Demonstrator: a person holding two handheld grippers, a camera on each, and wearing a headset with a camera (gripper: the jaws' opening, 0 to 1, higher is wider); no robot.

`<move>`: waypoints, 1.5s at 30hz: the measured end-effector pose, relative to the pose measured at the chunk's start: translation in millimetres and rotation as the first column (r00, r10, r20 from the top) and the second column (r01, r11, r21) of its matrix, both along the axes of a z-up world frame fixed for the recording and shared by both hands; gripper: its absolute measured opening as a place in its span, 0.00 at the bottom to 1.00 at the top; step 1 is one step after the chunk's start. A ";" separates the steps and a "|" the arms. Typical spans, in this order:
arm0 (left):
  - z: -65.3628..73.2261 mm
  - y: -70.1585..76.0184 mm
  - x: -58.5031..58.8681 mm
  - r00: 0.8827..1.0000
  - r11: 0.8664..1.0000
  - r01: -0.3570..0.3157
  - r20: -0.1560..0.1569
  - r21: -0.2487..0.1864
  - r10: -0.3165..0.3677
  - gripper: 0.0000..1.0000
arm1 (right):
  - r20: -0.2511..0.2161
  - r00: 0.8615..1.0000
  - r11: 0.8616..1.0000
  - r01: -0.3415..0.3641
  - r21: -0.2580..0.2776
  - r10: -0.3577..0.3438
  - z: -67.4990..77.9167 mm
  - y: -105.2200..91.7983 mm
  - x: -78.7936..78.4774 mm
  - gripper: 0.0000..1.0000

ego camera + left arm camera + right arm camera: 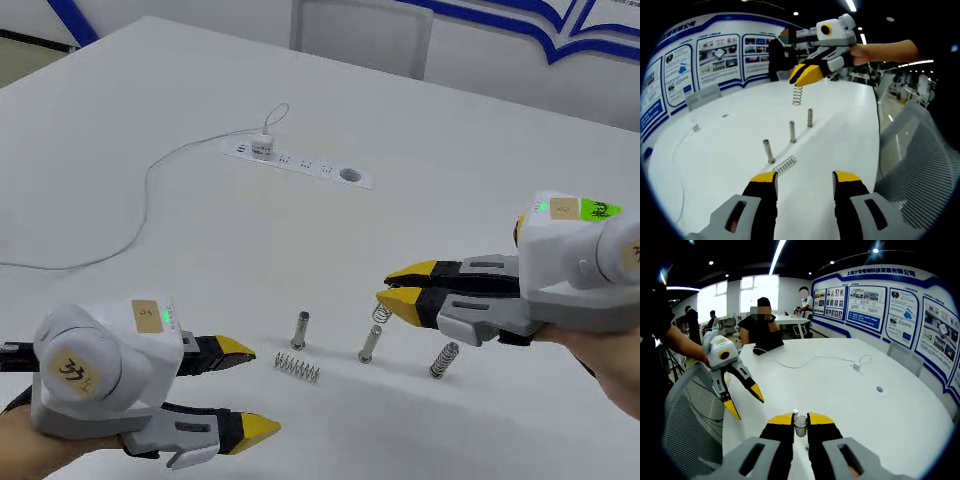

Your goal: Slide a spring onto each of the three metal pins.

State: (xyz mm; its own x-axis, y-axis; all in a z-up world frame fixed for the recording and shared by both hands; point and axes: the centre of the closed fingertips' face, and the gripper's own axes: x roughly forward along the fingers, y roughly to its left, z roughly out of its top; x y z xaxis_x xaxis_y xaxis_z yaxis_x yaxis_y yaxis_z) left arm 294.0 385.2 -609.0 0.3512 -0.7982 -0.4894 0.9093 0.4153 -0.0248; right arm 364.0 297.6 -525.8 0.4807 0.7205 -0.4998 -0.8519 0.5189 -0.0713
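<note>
Three metal pins stand upright on the white table. The left pin (300, 328) and middle pin (369, 343) are bare. A spring sits around the right pin (443, 358). Just in front of the left pin a loose spring (297, 367) lies flat. My right gripper (388, 286) is shut on another spring (381, 313), which hangs slightly above the middle pin. That held spring (800, 424) sits between the right jaws (800, 419). My left gripper (250, 390) is open and holds nothing, low at the near left. Its jaws (805, 177) point at the loose spring (784, 164).
A white power strip (295, 162) with a plugged cable lies further back on the table. Behind the far edge stands a chair (360, 35). A grey mesh chair (690, 420) is beside the near edge. People sit at a distant table (790, 319).
</note>
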 end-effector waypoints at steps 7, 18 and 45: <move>-10.5 2.1 -7.4 0.999 1.000 -0.026 -0.039 -0.008 0.026 0.47 | -0.015 0.999 0.999 0.030 -0.026 -0.030 -11.7 -3.7 12.3 0.10; -22.0 9.2 -9.9 0.994 0.998 -0.065 -0.087 -0.007 0.064 0.54 | -0.068 0.995 0.997 0.072 -0.039 -0.074 -39.1 -8.5 21.9 0.10; -25.1 23.9 -1.8 0.987 0.991 -0.133 -0.084 0.020 0.135 0.59 | -0.119 0.985 0.991 0.115 -0.063 -0.121 -55.1 -13.0 22.2 0.10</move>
